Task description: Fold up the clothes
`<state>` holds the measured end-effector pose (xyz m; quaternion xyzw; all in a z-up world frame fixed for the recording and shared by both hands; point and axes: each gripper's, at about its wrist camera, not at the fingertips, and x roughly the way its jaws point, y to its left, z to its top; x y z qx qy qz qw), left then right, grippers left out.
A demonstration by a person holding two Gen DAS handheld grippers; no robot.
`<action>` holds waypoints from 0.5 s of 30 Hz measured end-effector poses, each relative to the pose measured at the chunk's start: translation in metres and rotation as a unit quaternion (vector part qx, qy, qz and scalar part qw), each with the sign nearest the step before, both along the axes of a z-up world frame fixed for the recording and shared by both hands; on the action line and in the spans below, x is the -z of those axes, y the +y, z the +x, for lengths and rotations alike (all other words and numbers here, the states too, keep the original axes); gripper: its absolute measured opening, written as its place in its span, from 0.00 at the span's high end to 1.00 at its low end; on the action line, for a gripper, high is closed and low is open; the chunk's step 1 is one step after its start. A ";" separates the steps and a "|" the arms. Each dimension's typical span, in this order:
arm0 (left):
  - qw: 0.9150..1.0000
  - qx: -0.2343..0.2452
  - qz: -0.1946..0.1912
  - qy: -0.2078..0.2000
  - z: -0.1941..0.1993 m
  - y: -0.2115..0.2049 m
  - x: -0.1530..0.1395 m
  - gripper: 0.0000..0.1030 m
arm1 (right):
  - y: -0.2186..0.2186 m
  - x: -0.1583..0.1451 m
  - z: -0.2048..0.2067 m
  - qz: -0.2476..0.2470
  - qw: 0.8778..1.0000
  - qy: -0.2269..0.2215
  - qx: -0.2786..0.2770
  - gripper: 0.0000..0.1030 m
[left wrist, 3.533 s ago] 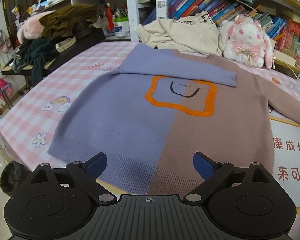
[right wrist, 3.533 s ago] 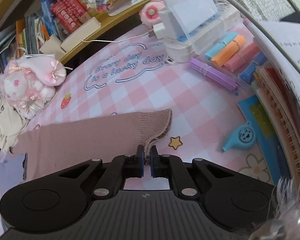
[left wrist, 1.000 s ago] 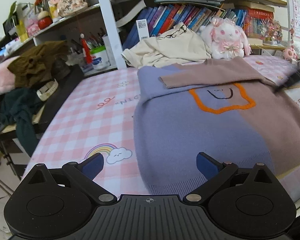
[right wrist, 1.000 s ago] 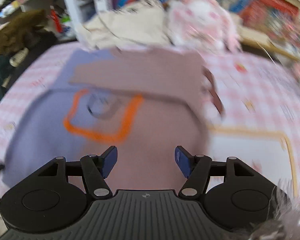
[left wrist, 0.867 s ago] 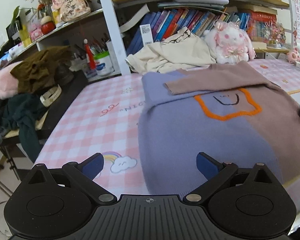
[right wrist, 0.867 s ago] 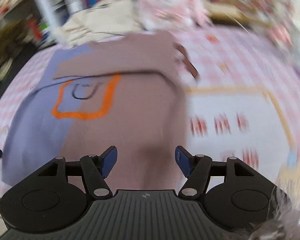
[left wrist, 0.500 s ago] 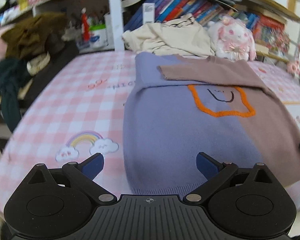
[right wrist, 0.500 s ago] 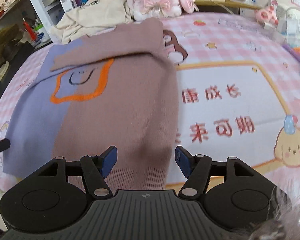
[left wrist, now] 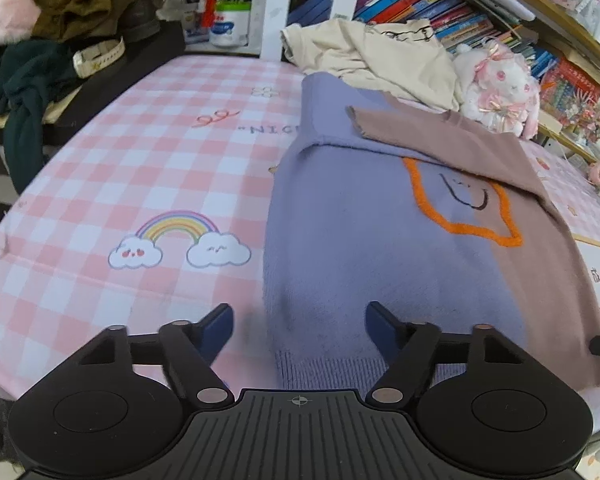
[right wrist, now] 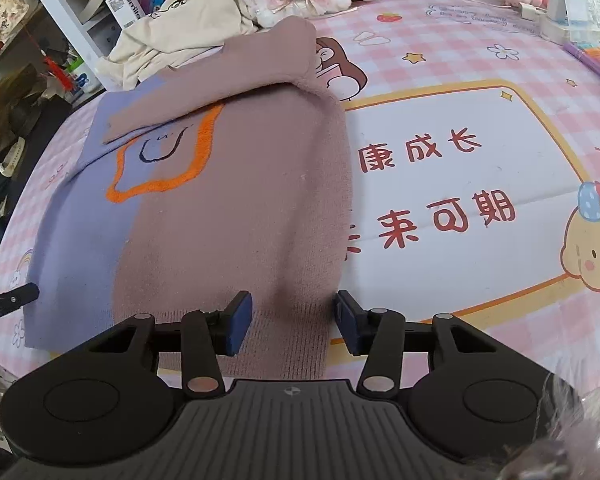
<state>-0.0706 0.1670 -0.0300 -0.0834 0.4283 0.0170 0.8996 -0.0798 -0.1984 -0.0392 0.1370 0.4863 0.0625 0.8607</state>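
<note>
The left gripper [left wrist: 299, 330] has its blue-padded jaws spread and closing astride the lavender bottom corner of the two-tone knitted sweater [left wrist: 380, 248]; the pads do not yet press on it. The right gripper [right wrist: 294, 322] likewise closes around the mauve bottom corner, with the ribbed hem between its pads and not yet pinched.

Risk, as I judge it: each gripper straddles the side edge, so a pad landing on the pink checked tablecloth [left wrist: 160, 152] could catch that along with the knit, or nip only the top layer, and the lift would skew. The mauve sleeve [right wrist: 220, 84] folded across the chest may slide off.

The sweater is soft, thick and fuzzy, with an orange embroidered frame, and lies flat along the table's near edge, its hem toward the grippers.
</note>
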 end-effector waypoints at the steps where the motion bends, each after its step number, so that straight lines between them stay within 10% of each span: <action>1: 1.000 -0.002 -0.002 0.003 0.001 0.001 0.001 0.40 | 0.001 0.000 0.001 -0.002 1.000 0.000 -0.001 0.63; 6: 1.000 -0.009 -0.003 0.009 0.005 0.004 0.006 0.52 | 0.005 0.001 0.004 -0.012 1.000 0.000 -0.007 0.79; 10: 1.000 -0.008 -0.005 0.010 0.010 0.005 0.004 0.93 | 0.006 0.002 0.006 -0.010 1.000 -0.001 -0.013 0.89; 15: 0.998 0.037 -0.019 -0.049 0.006 -0.008 -0.030 0.94 | 0.003 -0.028 0.002 0.042 0.996 -0.066 -0.030 0.90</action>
